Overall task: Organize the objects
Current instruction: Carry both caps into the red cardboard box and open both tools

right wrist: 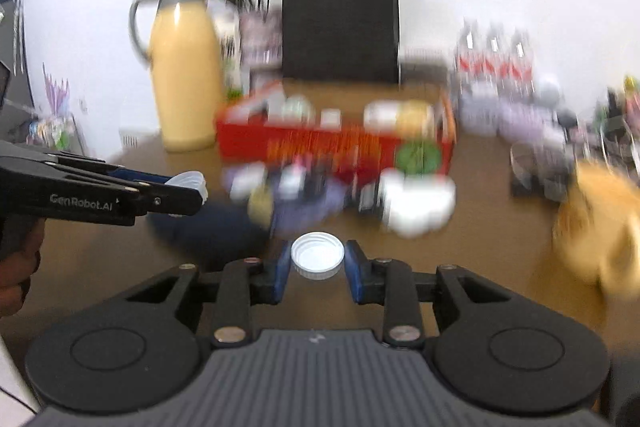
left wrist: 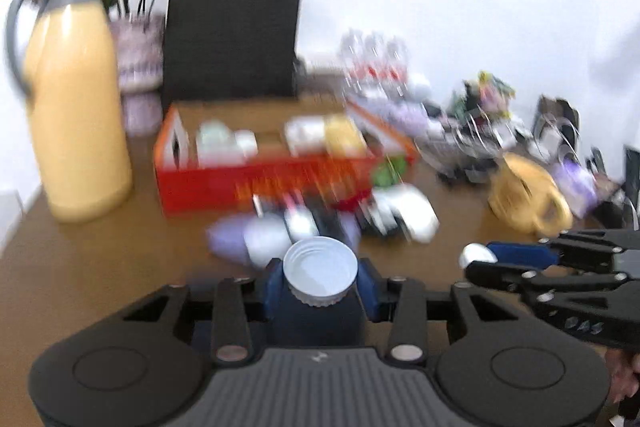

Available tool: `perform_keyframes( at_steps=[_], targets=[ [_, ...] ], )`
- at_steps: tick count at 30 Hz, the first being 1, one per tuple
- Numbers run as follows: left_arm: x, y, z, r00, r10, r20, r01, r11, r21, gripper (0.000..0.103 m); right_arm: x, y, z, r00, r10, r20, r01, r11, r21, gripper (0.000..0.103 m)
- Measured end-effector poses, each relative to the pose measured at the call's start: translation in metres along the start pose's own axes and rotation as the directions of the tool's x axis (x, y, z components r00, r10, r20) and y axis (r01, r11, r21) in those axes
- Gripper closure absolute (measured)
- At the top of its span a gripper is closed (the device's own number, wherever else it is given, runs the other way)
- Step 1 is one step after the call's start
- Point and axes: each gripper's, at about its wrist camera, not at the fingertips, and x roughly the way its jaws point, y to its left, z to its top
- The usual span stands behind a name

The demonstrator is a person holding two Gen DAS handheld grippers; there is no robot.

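Caps point(left wrist: 320, 271) sharp, table clutter point(left wrist: 320, 223) blurred

A tall yellow plastic thermos jug with grey handle point(left wrist: 78, 99) stands on the brown wooden table point(left wrist: 80, 259), beside a vase of purple flowers point(left wrist: 138, 67). A black paper bag point(left wrist: 232, 35) stands behind.

Matt brown wood-look surface point(left wrist: 80, 267). Glossy yellow plastic jug point(left wrist: 76, 115) at ten o'clock, grey matt collar. Matt black paper bag point(left wrist: 232, 35) at twelve. White ribbed plastic cap point(left wrist: 320, 273), smooth inside, between blue rubbery fingers point(left wrist: 272, 287). Second smaller cap point(right wrist: 318, 254), same finish. Matt black plastic gripper frames, ribbed grey housing.
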Motion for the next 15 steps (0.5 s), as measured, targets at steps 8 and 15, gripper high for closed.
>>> perform_keyframes(
  at_steps=[8, 15],
  targets=[
    [0.17, 0.074, 0.138, 0.982, -0.038, -0.185, 0.015, 0.992, -0.123, 0.065, 0.169, -0.062, 0.161, 0.998, 0.058, -0.034, -0.052, 0.989, 0.138, 0.073],
    [0.256, 0.09, 0.15, 0.963, 0.036, -0.265, -0.058, 0.995, -0.078, 0.056, 0.312, -0.075, 0.188, 0.984, 0.017, -0.175, 0.013, 0.985, 0.17, 0.06]
  ],
)
